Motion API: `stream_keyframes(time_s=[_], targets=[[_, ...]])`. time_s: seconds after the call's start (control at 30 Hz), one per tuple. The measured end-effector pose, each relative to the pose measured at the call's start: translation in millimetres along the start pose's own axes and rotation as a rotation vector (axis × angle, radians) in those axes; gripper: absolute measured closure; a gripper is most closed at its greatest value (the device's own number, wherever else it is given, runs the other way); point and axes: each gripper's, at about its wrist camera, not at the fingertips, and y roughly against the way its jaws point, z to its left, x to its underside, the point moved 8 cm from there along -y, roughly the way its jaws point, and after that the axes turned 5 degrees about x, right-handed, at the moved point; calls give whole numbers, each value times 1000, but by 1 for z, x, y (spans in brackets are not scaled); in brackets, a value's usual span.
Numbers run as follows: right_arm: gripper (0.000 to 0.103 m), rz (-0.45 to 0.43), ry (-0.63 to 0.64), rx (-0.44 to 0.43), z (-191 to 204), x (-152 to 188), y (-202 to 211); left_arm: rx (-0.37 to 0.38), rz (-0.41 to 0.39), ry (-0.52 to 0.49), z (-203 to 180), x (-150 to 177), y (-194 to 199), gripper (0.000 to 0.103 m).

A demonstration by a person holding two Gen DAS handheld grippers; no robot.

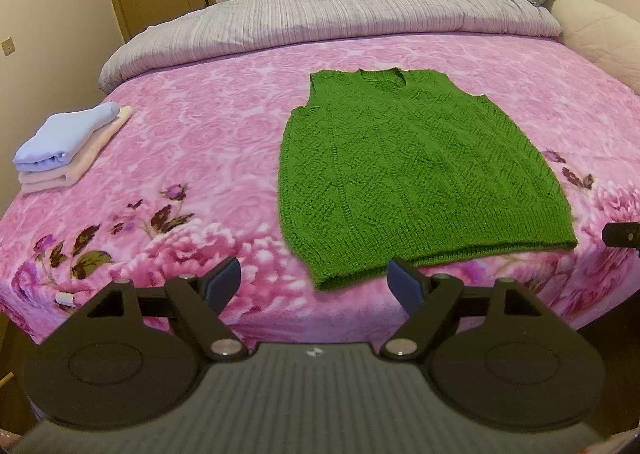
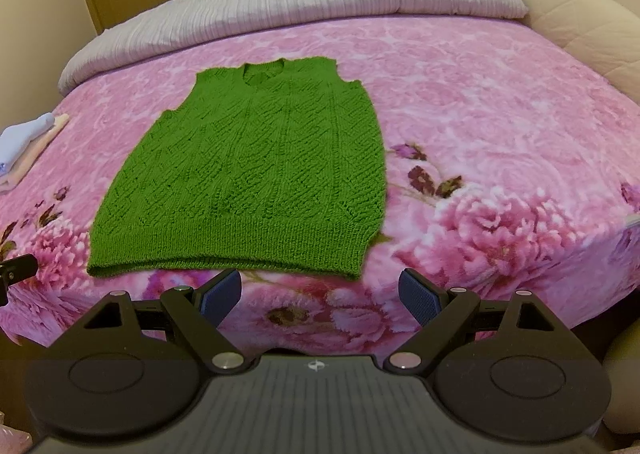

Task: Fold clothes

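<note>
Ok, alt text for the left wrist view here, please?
A green knit vest lies flat and unfolded on a pink floral bedspread, hem toward the camera. The left tool hangs open just short of the hem, holding nothing. A small stack of folded clothes sits at the bed's left edge.

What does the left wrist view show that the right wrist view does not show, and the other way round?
Only the left wrist view shows the whole stack of folded clothes, a blue piece on a pale pink one; the right view cuts it at the edge. Only the right wrist view shows the bare blanket to the right of the vest. Both share the green knitted vest lying flat on the pink floral blanket, and both the left gripper and right gripper open and empty.
</note>
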Motion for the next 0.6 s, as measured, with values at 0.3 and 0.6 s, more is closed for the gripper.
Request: stream_keyframes(time_s=[0.3,0.6], targets=[[15,-3,-9,-6,-4,-3,1,16,-5,-1,3,-5,4,25],[15,26,-35,20,-25,-8,-16,41,25,1,15,-13,-23,25]])
